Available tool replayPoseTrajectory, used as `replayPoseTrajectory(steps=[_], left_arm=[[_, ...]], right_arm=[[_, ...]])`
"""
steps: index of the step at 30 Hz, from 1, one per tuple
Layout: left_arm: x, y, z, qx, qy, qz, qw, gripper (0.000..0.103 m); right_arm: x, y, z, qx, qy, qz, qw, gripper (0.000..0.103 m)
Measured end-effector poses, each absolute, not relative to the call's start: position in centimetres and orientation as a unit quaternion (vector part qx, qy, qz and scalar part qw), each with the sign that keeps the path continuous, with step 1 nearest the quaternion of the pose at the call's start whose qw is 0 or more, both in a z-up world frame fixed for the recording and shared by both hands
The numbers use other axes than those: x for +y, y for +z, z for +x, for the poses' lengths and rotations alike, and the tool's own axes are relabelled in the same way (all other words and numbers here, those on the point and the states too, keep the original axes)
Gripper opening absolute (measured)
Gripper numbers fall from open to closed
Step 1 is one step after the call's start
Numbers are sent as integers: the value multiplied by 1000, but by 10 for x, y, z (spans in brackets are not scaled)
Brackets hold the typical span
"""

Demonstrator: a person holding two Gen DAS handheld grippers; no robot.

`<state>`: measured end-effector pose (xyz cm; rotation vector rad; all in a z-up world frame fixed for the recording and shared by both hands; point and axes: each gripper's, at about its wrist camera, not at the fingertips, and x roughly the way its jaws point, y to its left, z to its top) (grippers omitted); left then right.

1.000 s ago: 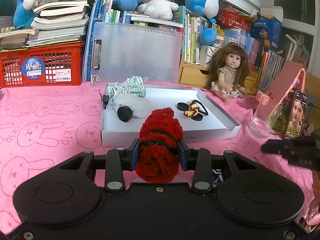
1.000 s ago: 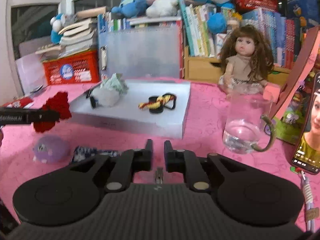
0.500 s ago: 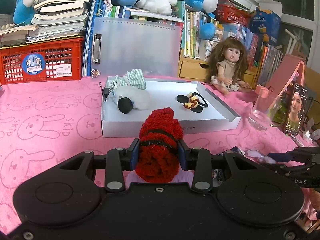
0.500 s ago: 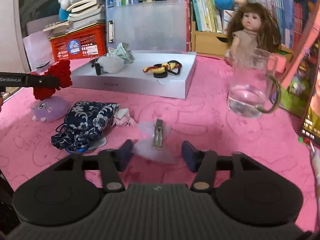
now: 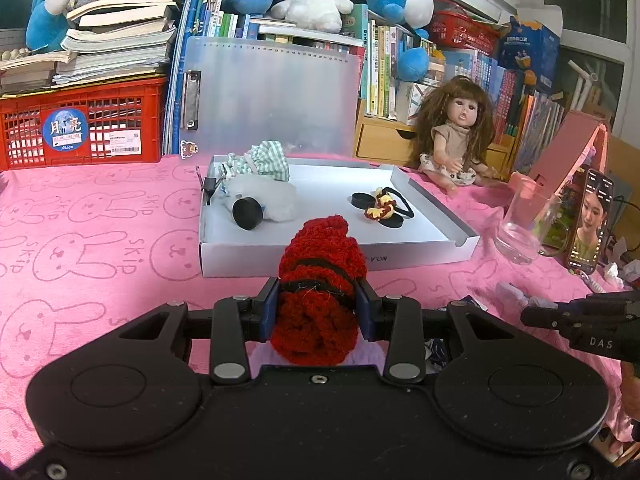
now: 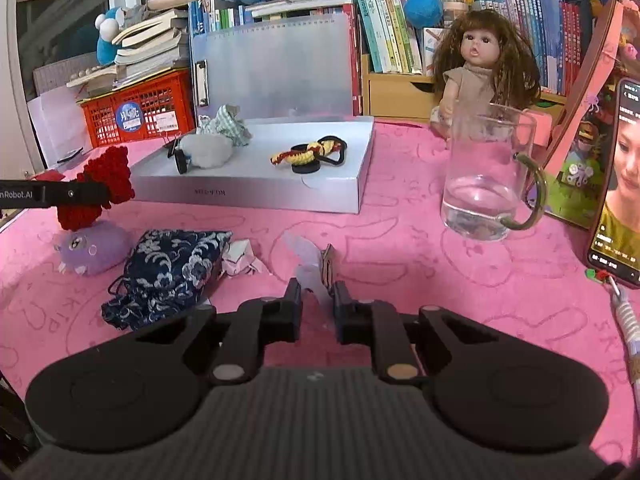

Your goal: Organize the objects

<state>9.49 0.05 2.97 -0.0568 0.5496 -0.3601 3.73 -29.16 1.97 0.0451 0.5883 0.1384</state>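
**Both grippers loaded in front of the white tray**

The left gripper (image 5: 318,307) has its fingers (image 5: 269,307) pressed into a red crocheted piece (image 5: 320,280) with a black band, held above the pink counter (image 5: 100,240) just short of the white tray (image 5: 328,254). The right gripper (image 6: 317,300) has its fingers (image 6: 294,304) narrowed on a pale translucent hair clip (image 6: 310,268), also short of the tray and to its right. On the counter between the grippers and the tray lie a purple plush (image 6: 90,246), a dark blue patterned pouch (image 6: 168,268) and a small crumpled paper (image 6: 240,258). Inside the tray sit a grey fuzzy item with a green checked cloth (image 5: 260,184) on its left side and hair ties (image 5: 382,206) on its right. A glass pitcher (image 6: 486,176) stands right of the tray; a doll (image 6: 482,68) sits beyond it.
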Motion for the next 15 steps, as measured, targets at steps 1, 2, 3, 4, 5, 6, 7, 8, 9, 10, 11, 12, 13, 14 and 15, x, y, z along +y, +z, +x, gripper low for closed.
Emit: replayPoseTrajectory(steps=[1, 2, 3, 4, 5, 6, 7, 8, 9, 10, 11, 12, 13, 14, 15], left_arm=[[1, 30, 95, 270, -176, -28, 946, 36], [1, 30, 96, 270, -175, -29, 946, 37], [0, 30, 96, 269, -175, -30, 947, 37], [0, 31, 97, 269, -175, -31, 947, 37], [0, 31, 98, 268, -174, -31, 947, 37], [0, 32, 100, 268, -174, -32, 947, 37], [0, 33, 101, 268, -173, -32, 947, 37], [0, 34, 103, 267, -173, -33, 947, 36], [0, 35, 106, 266, -172, -35, 948, 36], [0, 37, 108, 264, -172, -36, 948, 36], [0, 39, 110, 262, -171, -37, 949, 36], [-1, 42, 113, 259, -170, -38, 950, 36], [-2, 44, 116, 256, -168, -38, 951, 36], [-2, 46, 120, 255, -167, -38, 952, 36], [-2, 48, 124, 255, -166, -39, 952, 36]], right_arm=[[-291, 21, 38, 288, 68, 22, 955, 19], [-291, 21, 39, 287, 66, 21, 956, 19], [-291, 22, 39, 285, 65, 21, 956, 19], [-291, 23, 40, 283, 64, 22, 957, 19], [-291, 24, 41, 282, 64, 23, 957, 19], [-290, 25, 41, 280, 64, 23, 957, 19], [-290, 27, 42, 279, 65, 22, 958, 19], [-289, 28, 43, 277, 66, 21, 958, 19], [-289, 30, 45, 274, 67, 19, 959, 19], [-288, 33, 47, 272, 67, 17, 960, 19], [-287, 35, 49, 270, 68, 16, 960, 19], [-287, 38, 52, 267, 68, 17, 961, 19], [-287, 41, 55, 265, 69, 18, 962, 19], [-286, 44, 59, 264, 70, 19, 962, 19], [-286, 47, 63, 262, 70, 20, 962, 19]])
